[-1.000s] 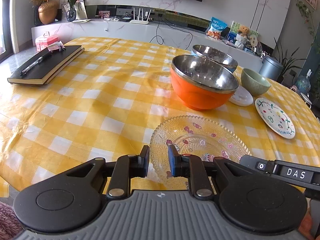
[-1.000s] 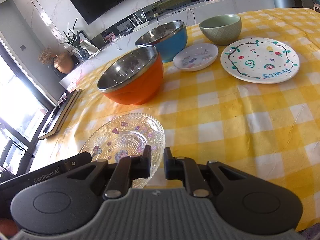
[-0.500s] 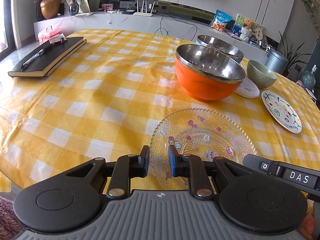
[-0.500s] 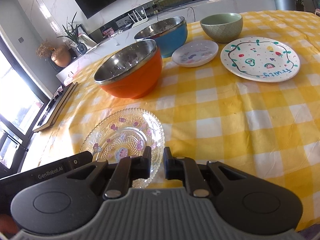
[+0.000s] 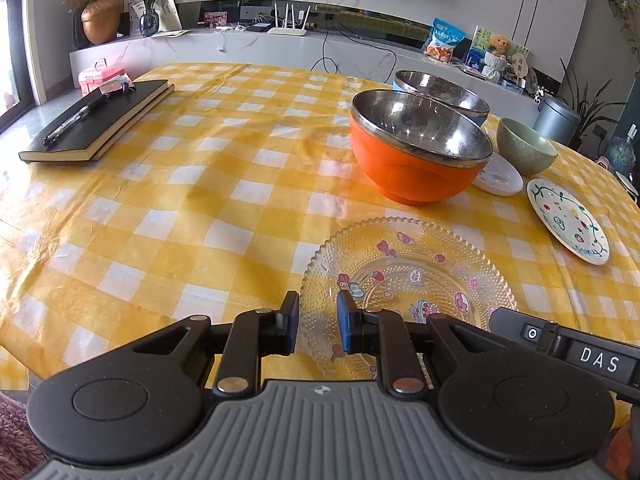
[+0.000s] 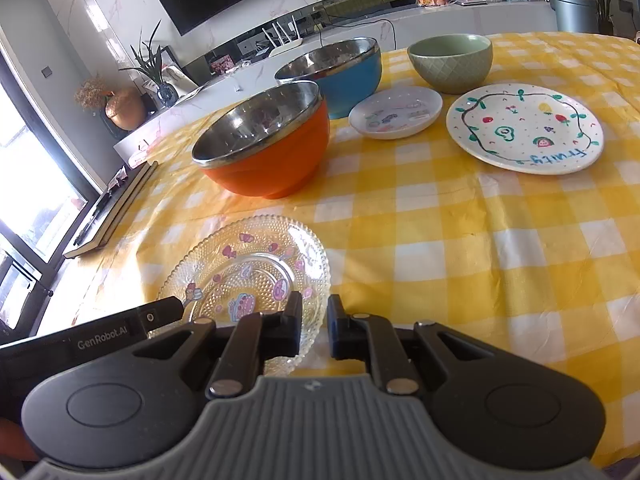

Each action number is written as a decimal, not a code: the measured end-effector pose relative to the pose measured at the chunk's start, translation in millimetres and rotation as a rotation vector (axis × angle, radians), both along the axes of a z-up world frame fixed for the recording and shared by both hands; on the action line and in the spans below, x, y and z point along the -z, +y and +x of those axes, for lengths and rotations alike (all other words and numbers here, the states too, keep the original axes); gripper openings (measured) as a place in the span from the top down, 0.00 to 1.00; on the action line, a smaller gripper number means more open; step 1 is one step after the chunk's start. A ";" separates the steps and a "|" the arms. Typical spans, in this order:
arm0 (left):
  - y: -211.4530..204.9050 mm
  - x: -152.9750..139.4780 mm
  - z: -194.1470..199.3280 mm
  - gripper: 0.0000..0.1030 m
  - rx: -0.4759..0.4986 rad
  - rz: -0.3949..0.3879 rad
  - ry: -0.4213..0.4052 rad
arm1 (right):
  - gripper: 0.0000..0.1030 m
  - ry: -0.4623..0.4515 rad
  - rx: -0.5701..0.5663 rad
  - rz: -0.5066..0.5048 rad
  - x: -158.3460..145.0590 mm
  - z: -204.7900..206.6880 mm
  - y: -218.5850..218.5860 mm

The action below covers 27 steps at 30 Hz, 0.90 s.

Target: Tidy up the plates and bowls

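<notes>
Glass plate (image 5: 408, 280) lies on the table (image 5: 200, 200) right at both pairs of fingers. Left gripper (image 5: 318, 322) holds a narrow gap over the plate's near rim, gripping nothing; right gripper (image 6: 314, 326) likewise, beside its right edge. Beyond sit 3 bowls, led by the orange bowl (image 5: 416, 148), and 2 plates. Best approach, I judge: widen first, then pinch the rim squarely.

A black notebook (image 5: 96, 120) lies near the far left corner of the tabletop (image 5: 208, 184), which wears a yellow and white checked cloth, and a black pen (image 5: 74, 120) rests on its cover. Just beyond the notebook, at that corner, sits a small pink box (image 5: 100, 74). Past the tabletop's far edge a white marble ledge (image 5: 248, 48) carries a gold vase (image 5: 100, 20), a white router (image 5: 288, 24) and a snack bag (image 5: 444, 42).
</notes>
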<state>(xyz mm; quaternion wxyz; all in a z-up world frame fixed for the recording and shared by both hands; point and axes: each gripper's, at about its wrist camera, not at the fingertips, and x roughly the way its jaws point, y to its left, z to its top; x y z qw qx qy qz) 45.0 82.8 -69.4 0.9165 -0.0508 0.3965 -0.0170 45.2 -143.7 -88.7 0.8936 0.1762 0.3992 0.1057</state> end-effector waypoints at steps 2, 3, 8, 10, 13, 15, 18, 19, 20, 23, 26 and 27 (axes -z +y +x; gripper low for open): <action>-1.6 -1.6 0.1 0.78 0.004 0.010 -0.010 | 0.83 0.003 -0.003 0.011 -0.4 0.6 -0.4; -2.3 -3.8 0.3 0.78 0.003 0.016 -0.025 | 0.82 0.004 -0.006 0.017 -0.8 0.6 -0.4; -5.6 -15.4 0.1 0.68 0.002 0.019 -0.083 | 0.69 -0.053 -0.001 -0.008 -12.0 -4.8 -1.6; -8.8 -18.4 0.4 0.66 0.009 0.021 -0.098 | 0.62 -0.092 0.014 -0.031 -19.7 -8.4 -4.2; -15.4 -22.8 -0.6 0.63 0.030 0.018 -0.124 | 0.50 -0.141 0.052 -0.080 -29.9 -13.1 -9.4; -21.7 -25.4 -0.8 0.62 0.048 0.011 -0.138 | 0.39 -0.162 0.095 -0.114 -35.4 -15.2 -15.1; -33.3 -28.8 -1.4 0.62 0.077 0.012 -0.160 | 0.33 -0.187 0.145 -0.145 -41.5 -18.2 -25.4; -37.1 -29.8 -1.4 0.62 0.088 0.007 -0.167 | 0.33 -0.190 0.161 -0.151 -42.6 -19.1 -29.1; -40.6 -30.7 -1.4 0.62 0.097 0.001 -0.175 | 0.33 -0.191 0.179 -0.156 -43.4 -20.0 -33.7; -51.7 -32.9 -1.2 0.62 0.125 -0.006 -0.199 | 0.26 -0.193 0.239 -0.167 -44.6 -22.5 -47.1; -65.0 -35.0 -3.0 0.62 0.149 -0.001 -0.229 | 0.26 -0.193 0.282 -0.186 -46.2 -24.2 -57.9; -69.2 -35.7 -3.3 0.62 0.157 0.000 -0.234 | 0.26 -0.194 0.298 -0.192 -46.2 -24.7 -60.8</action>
